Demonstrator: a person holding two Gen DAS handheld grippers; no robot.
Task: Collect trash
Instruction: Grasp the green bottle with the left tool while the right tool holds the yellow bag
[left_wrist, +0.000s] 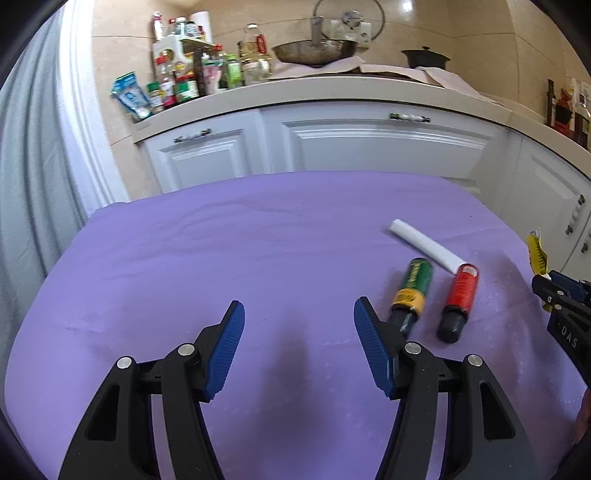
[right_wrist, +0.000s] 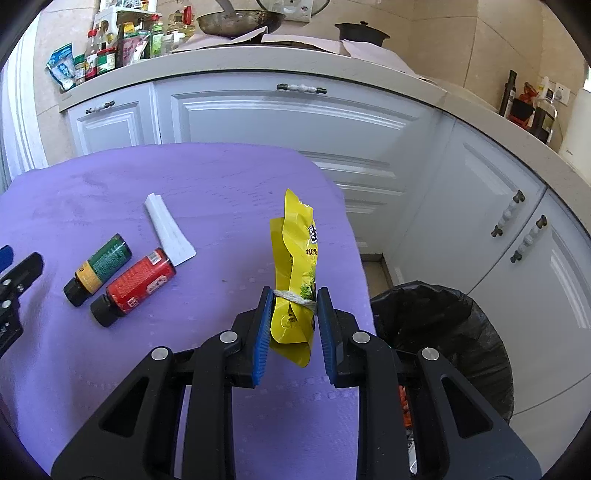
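My right gripper (right_wrist: 292, 295) pinches yellow wrapper (right_wrist: 295, 258) above purple tablecloth (right_wrist: 110, 184), bin (right_wrist: 461, 332) just right. Left gripper (left_wrist: 299, 314) spread, empty; green bottle (left_wrist: 412, 288), red bottle (left_wrist: 460, 295), white paper (left_wrist: 424, 245) lie nearby.

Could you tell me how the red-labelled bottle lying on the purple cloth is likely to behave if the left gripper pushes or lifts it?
The red-labelled bottle lies on its side and looks round, so a sideways push would probably roll it, perhaps into the green-labelled bottle beside it. Its glossy label suggests a rigid, somewhat slippery body. The open left gripper should likely close across its width.
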